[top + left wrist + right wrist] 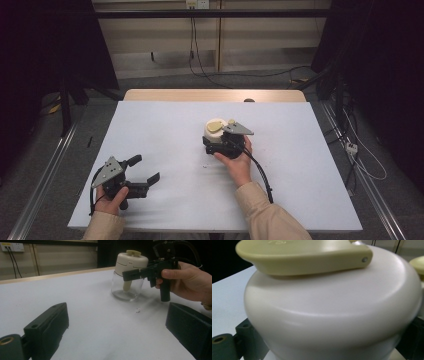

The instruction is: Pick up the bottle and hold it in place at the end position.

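A clear glass jar (pixel 127 286) with a rounded cream lid (pixel 215 131) and a pale yellow flip tab (pixel 307 255) stands upright a little right of the table's middle. My right gripper (pixel 217 138) reaches it from the near side, one jaw on each side of the lid (pixel 332 315), and is shut on it. In the left gripper view one black jaw lies across the jar's neck below the lid (pixel 132 261). My left gripper (pixel 145 169) rests at the front left of the table, open with nothing between its jaws, about a hand's length from the jar.
The white table cover (pixel 165 125) ends at a wooden strip (pixel 210 95) along the far edge. A tiny white crumb (pixel 137 310) lies in front of the jar. Cables (pixel 360 155) trail on the floor to the right.
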